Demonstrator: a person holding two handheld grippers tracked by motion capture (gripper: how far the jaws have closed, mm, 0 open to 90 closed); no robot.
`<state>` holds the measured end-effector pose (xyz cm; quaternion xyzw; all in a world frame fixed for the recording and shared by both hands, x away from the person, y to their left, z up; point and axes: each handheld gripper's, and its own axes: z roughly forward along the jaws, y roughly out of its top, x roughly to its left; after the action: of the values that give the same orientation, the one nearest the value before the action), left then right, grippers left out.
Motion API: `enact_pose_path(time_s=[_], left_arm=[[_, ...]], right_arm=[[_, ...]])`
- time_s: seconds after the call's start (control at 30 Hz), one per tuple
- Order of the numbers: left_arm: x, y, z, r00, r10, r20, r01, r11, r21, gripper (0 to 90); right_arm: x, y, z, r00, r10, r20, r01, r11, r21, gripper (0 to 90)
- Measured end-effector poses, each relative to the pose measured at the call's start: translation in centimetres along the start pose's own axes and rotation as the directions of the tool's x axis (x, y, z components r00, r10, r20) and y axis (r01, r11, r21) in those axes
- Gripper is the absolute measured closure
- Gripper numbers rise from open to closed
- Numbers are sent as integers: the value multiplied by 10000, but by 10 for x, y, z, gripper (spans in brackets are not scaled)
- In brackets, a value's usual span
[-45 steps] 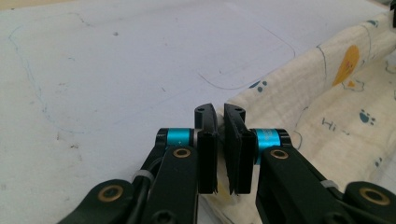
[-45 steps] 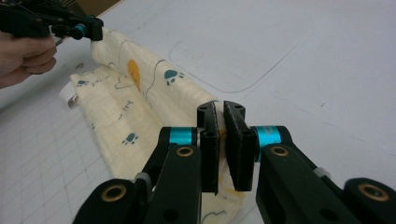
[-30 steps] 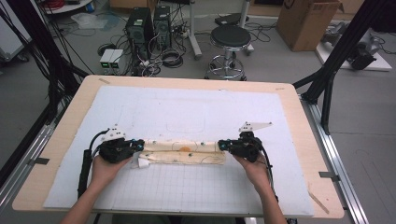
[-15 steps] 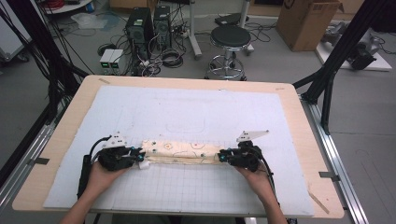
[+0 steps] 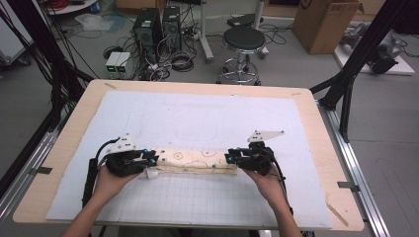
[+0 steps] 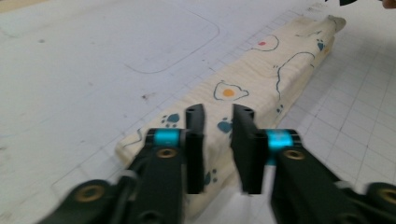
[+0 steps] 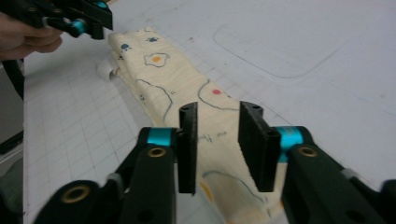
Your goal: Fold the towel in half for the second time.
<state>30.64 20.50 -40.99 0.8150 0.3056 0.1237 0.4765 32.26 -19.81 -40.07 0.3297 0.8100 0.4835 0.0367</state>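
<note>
A cream cloth (image 5: 195,161) printed with fried eggs and paw marks lies folded into a long narrow strip on the white mat (image 5: 207,118). My left gripper (image 5: 150,160) is at its left end and my right gripper (image 5: 230,157) at its right end. In the left gripper view the left gripper (image 6: 218,112) is open over the near end of the cloth (image 6: 252,79), nothing pinched. In the right gripper view the right gripper (image 7: 219,109) is open above the other end of the cloth (image 7: 187,88), and the left gripper (image 7: 88,23) shows at the far end.
The mat has a printed grid (image 5: 197,197) near me and a faint outlined rectangle (image 5: 197,131) behind the cloth. The wooden table edge (image 5: 64,148) frames it. A stool (image 5: 244,42), computers and a cardboard box (image 5: 326,17) stand on the floor beyond.
The cloth strip and both grippers have shifted slightly toward me. It now lies flat on the mat, with both grippers open at its ends.
</note>
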Motion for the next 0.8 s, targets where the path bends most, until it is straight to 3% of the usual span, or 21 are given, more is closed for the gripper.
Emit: enact_pose_path(time_s=[0.07,0.23,0.43,0.63,0.67,0.8], left_arm=[[0,4,10,9999,24,124,-26,9999,154,841],[-1,15,30,9986,-278,460,275,9996,82,861],[-2,20,44,9987,-107,492,82,9987,508,874],[-7,14,53,9972,-10,745,-76,9933,1153,875],[-9,13,54,9967,207,785,-317,9895,1407,875],[-13,8,56,9962,413,760,-552,9802,1904,875]], right_arm=[[3,4,7,9999,-103,-73,103,9999,21,766],[8,13,25,9991,-207,-366,217,9994,251,813],[14,23,49,9967,-452,-681,507,9954,809,840],[22,26,72,9931,-645,-983,766,9892,1250,840],[24,26,75,9931,-595,-1011,729,9882,1350,840],[27,22,83,9917,-720,-1061,898,9807,1736,840]])
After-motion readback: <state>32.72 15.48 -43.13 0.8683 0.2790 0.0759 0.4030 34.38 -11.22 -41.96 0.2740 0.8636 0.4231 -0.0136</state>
